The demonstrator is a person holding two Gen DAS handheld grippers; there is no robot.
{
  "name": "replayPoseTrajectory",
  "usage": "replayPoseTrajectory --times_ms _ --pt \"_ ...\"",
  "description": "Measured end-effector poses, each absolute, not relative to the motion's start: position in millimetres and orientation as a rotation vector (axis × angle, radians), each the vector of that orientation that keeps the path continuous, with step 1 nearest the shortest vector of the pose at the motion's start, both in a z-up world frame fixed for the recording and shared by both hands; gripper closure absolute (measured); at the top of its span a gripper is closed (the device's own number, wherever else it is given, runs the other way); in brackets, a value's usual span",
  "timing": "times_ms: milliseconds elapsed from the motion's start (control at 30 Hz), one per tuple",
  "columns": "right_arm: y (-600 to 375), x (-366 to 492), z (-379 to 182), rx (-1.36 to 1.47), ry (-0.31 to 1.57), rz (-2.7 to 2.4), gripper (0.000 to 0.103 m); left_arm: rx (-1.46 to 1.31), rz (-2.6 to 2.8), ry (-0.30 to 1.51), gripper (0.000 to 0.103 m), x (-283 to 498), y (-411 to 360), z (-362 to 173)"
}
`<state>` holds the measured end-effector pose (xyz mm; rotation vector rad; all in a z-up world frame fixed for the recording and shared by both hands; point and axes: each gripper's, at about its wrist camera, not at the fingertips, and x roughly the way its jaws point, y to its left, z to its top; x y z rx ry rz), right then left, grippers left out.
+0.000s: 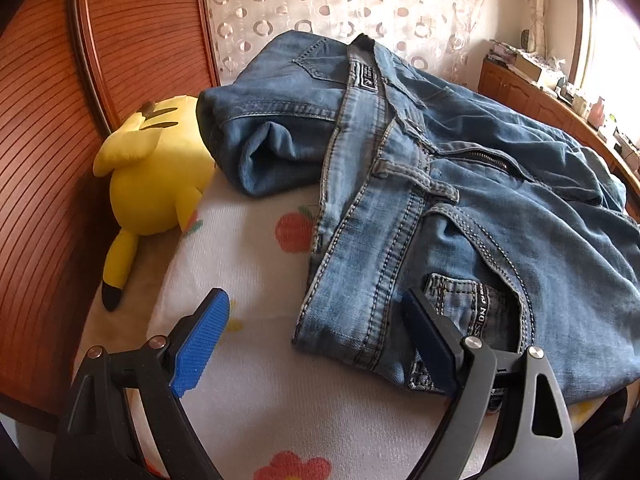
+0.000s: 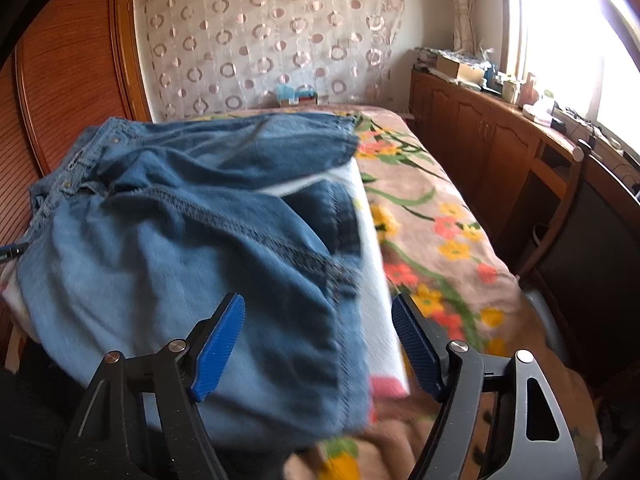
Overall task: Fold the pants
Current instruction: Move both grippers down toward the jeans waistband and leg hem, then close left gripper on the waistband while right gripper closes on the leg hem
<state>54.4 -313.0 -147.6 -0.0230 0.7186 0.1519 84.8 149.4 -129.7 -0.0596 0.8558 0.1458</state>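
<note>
Blue denim pants [image 1: 440, 208] lie bunched on a white fruit-print blanket [image 1: 248, 264] on the bed, waistband toward the near left. My left gripper [image 1: 316, 320] is open over the waistband's near corner, its right pad [image 1: 424, 340] resting on the denim by the pocket label, its left pad [image 1: 200, 340] over the blanket. In the right wrist view the pants [image 2: 180, 240] show folded, with leg fabric toward me. My right gripper [image 2: 318, 340] is open and straddles the pants' near right edge, holding nothing.
A yellow plush toy [image 1: 156, 176] lies left of the pants against the wooden headboard [image 1: 52, 140]. A floral bedspread [image 2: 432, 232] covers the bed on the right. Wooden cabinets [image 2: 500, 140] with clutter stand under the window. A patterned curtain [image 2: 272, 40] hangs behind.
</note>
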Motion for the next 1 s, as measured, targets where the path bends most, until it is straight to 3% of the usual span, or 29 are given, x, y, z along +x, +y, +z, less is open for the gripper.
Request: replayPoseTrajectory --times_ms 467,533,567,600,767,933,1000 --pt "-330 51 -150 -0.013 0.783 0.196 0.053 -0.082 0.123 0.836 0.014 83 153 -132" --pt "-331 51 -148 -0.024 0.777 0.195 0.055 -0.083 0.105 0.826 0.021 82 153 -131" --pt "-333 50 -148 -0.022 0.778 0.196 0.056 -0.087 0.088 0.81 0.035 80 152 -129" --pt "-335 50 -147 -0.02 0.779 0.197 0.057 -0.099 0.076 0.802 0.04 78 152 -128" --pt "-334 56 -145 -0.038 0.787 0.224 0.077 -0.11 0.055 0.795 0.047 74 150 -128" --pt "-332 60 -144 -0.051 0.797 0.226 0.082 -0.132 0.043 0.792 0.052 75 153 -127" --pt "-333 61 -143 -0.04 0.797 0.224 0.084 -0.146 0.035 0.791 0.06 74 152 -125"
